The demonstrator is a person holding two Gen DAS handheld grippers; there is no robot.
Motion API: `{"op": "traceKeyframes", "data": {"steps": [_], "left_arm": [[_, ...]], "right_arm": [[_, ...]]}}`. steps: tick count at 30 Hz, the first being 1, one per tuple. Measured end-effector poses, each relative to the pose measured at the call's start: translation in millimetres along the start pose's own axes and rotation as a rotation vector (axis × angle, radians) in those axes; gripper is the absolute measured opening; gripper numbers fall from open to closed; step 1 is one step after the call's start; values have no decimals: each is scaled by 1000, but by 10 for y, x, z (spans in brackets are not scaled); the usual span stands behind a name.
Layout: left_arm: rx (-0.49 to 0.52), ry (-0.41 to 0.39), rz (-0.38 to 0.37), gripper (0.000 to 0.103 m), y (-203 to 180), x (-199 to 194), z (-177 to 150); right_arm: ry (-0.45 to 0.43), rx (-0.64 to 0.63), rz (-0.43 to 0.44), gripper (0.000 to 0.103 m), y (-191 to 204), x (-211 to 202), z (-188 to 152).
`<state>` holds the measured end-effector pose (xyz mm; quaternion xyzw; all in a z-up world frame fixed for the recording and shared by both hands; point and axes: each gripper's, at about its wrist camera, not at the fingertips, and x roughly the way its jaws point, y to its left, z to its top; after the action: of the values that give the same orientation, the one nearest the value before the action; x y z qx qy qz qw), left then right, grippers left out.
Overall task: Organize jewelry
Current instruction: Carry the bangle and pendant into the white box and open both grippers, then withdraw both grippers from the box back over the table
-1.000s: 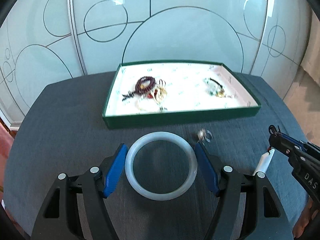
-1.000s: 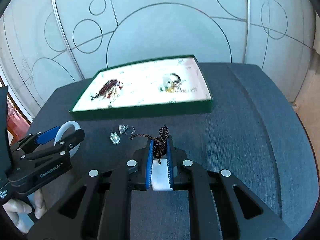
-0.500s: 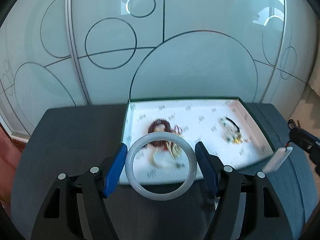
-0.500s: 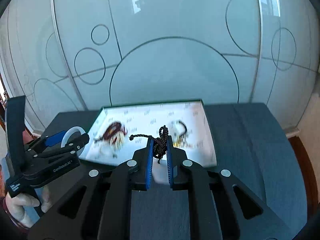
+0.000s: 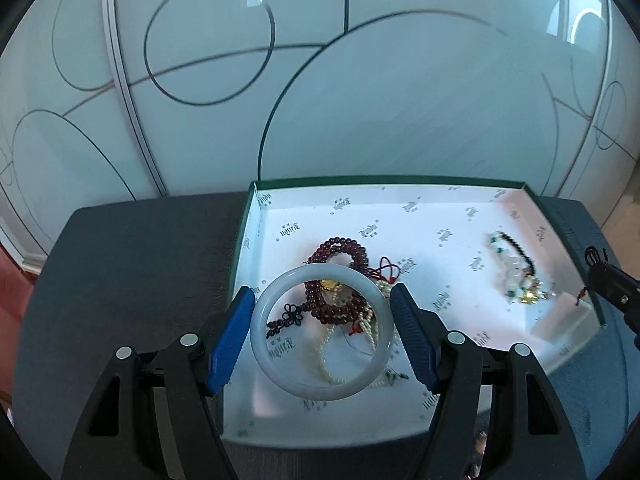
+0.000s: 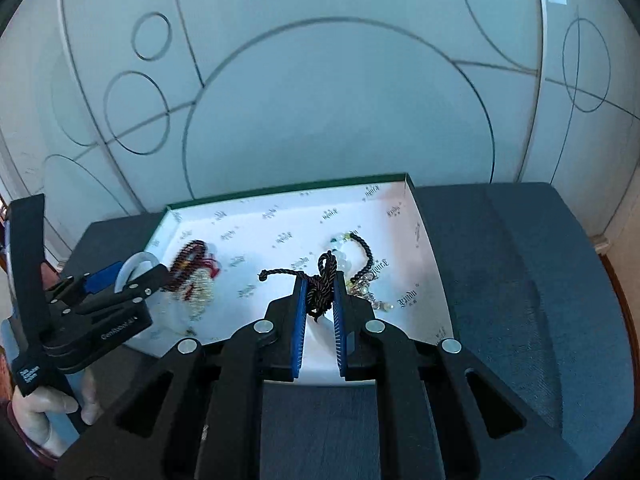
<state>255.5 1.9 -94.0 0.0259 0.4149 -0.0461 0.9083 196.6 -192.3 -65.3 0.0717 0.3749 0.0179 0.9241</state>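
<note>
Jade bangle [image 5: 320, 330] gripped in left tool [image 5: 322, 334], right tool [image 6: 319, 300] pinching dark cord [image 6: 322, 280] (one each).

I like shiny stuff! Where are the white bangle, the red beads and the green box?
white bangle [image 5: 320, 390], left wrist view, near rim.
red beads [image 5: 340, 245], left wrist view, top loop.
green box [image 5: 384, 179], left wrist view, far wall.

Pale bangle [image 5: 320, 330] (maybe jade), dark-red beads [image 5: 340, 250]

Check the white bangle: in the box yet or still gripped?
Gripped: the white bangle sits between the left gripper fingers, above the green box.
</note>
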Motion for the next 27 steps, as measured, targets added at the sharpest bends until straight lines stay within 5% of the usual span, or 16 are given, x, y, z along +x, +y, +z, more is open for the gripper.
{"op": "traceKeyframes", "data": {"steps": [17,27], "left_arm": [[3,31,23,76,58,410,53],[-27,0,2,76,77,110,4]], "right_arm": [[81,14,-61,20,-77,722,126],[21,42,-36,28,-72,331,88]]}}
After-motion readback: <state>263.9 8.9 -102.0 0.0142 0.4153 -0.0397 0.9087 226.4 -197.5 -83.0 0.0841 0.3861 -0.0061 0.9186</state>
